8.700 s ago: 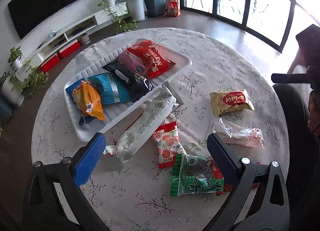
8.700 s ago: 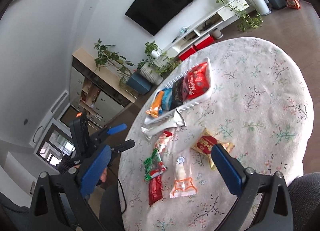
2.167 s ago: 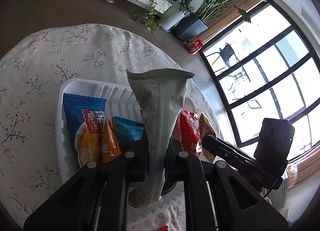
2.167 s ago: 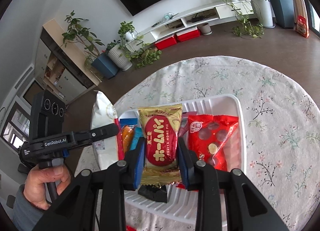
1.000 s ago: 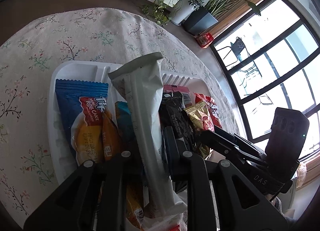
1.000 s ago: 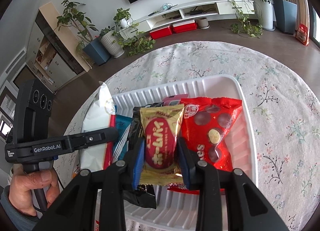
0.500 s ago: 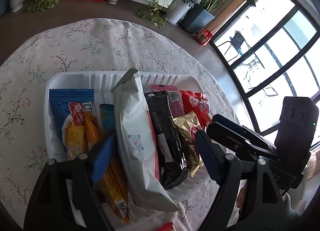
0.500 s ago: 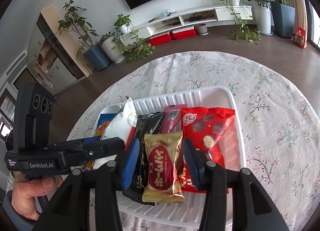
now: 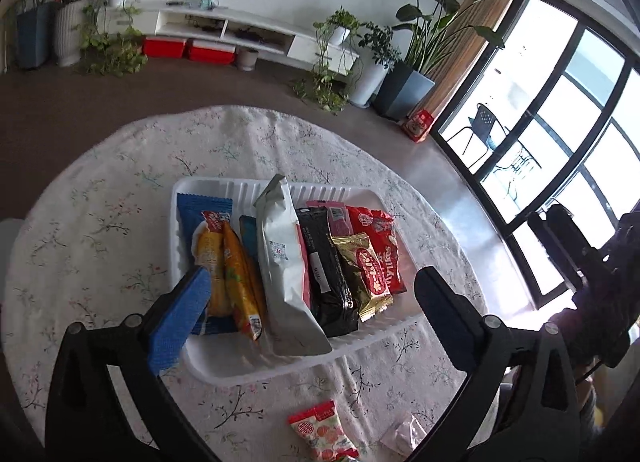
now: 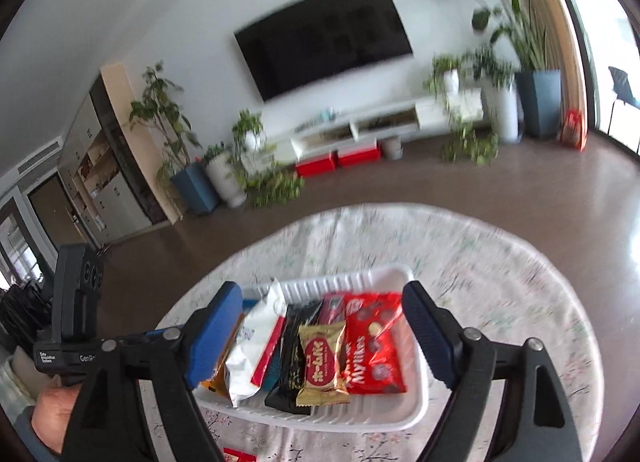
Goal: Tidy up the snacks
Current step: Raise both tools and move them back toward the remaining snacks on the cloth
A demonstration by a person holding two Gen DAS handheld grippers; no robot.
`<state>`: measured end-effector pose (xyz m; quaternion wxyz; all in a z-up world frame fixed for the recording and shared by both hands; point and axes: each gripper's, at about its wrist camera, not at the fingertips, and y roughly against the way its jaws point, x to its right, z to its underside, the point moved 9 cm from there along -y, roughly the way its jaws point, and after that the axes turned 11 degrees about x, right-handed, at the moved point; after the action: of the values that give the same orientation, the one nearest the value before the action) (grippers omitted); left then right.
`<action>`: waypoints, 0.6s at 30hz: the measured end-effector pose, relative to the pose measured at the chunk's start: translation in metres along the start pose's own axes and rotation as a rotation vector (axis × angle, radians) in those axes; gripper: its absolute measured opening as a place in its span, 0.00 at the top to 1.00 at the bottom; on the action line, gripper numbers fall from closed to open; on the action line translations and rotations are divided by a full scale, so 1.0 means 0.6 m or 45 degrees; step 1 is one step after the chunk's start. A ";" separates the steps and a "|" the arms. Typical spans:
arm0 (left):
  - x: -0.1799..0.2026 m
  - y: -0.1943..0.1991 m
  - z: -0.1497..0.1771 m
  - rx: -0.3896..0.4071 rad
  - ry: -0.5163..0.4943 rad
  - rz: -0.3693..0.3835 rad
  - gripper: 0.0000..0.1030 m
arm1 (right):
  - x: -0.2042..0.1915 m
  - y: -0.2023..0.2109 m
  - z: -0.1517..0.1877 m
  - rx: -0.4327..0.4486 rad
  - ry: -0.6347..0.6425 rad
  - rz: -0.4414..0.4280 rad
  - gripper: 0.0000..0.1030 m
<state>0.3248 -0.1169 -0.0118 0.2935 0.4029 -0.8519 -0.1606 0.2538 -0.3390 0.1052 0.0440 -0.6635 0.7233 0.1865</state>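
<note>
A white tray (image 9: pixel 224 366) sits on a round table with a flowery cloth (image 9: pixel 100 229), and it is full of snacks lying side by side. From 9 o'clock to 3 o'clock in the left wrist view they are: a blue packet (image 9: pixel 200 213) with a cake picture, an orange packet (image 9: pixel 236 278), a big white bag (image 9: pixel 284 262) with a small printed label, a black packet (image 9: pixel 328 274), a gold packet (image 9: pixel 366 274) with a red oval and white letters (too small to read here), and a red bag (image 9: pixel 380 238) that says "Mylikes". A pink packet (image 9: pixel 336 213) peeks out at the 12 o'clock end.

The left gripper (image 9: pixel 310 310) has just been opening its jaws wide, and nothing is between them. The right gripper (image 10: pixel 322 336) has just been opening too, and it holds nothing; the gold packet lies loose in the tray.

At 6 o'clock on the cloth lies a small red and white packet (image 9: pixel 320 434). The black handle at 9 o'clock in the right wrist view reads "GenRo".
</note>
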 end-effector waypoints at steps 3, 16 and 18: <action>0.020 0.073 0.003 0.153 -0.132 -0.100 0.00 | -0.003 0.076 -0.035 0.245 0.059 0.023 0.00; 0.004 0.212 0.109 0.244 -0.059 -0.451 0.00 | -0.016 0.214 -0.046 0.398 0.250 0.135 0.00; -0.011 0.220 0.115 0.235 -0.031 -0.522 0.00 | -0.011 0.207 -0.023 0.306 0.223 0.145 0.00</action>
<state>0.2062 -0.0266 -0.0006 0.2061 0.5909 -0.7668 -0.1431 0.1359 -0.3308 0.1462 0.0490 -0.6250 0.7780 0.0422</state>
